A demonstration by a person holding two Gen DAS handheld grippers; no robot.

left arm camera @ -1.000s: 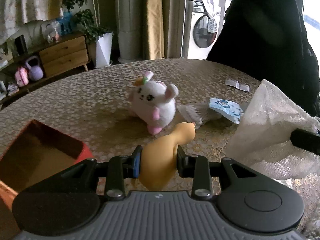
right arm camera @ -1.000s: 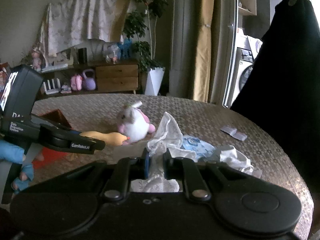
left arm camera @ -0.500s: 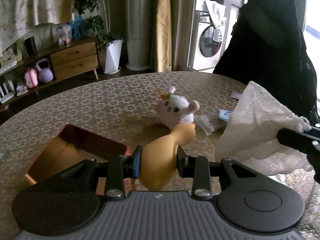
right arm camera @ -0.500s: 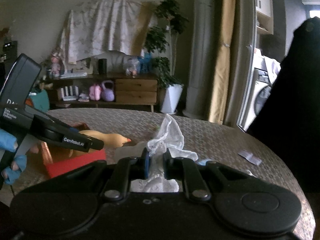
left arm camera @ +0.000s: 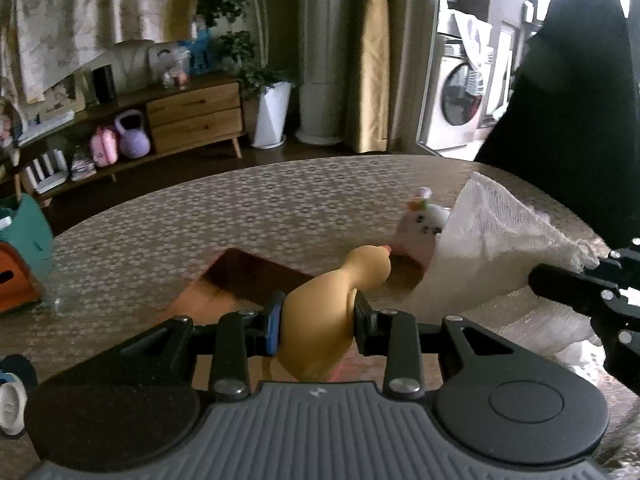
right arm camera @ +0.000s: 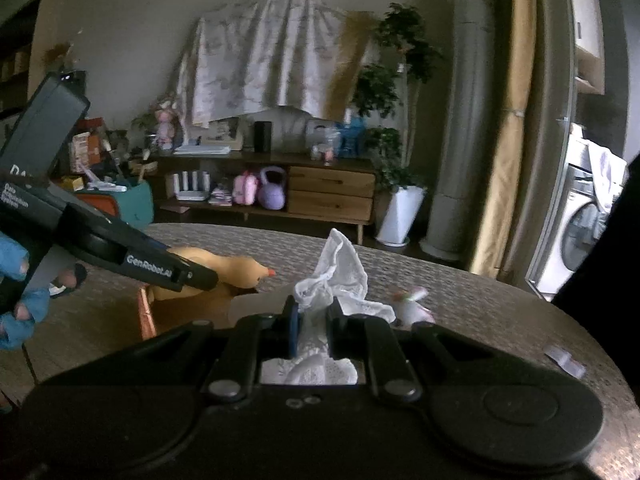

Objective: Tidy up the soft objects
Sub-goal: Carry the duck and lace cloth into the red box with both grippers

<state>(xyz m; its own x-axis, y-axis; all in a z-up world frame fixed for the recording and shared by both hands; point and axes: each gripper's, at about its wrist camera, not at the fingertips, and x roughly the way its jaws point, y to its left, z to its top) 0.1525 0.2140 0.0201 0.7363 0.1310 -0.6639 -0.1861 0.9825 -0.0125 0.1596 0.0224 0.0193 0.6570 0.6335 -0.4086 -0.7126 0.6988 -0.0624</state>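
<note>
1. The box [left arm camera: 240,276] sits open on the table [left arm camera: 280,208], and I use it as my landmark. Its thin walls look like card, so I judge it light and easy to shove; I would drop things in from above, not press on its rim.
2. The white cloth [right arm camera: 340,276] hangs over the table just right of the box. My right gripper [right arm camera: 311,316] has its jaws nearly together, pinched on a bunched fold. It looks limp and very light, and the lacy weave could snag, so a gathered bunch is the safer place to grip than an edge.
3. The yellow duck [left arm camera: 320,320] is held above the near side of the box, with its beak pointing away from me. My left gripper [left arm camera: 316,324] is clamped across its body, jaws partly apart. It looks squashy, so I judge a mid-body hold is best.
4. The white plush toy [left arm camera: 420,228] lies on the table beyond the box's far right corner. It is soft; I would take it by its round middle.
</note>
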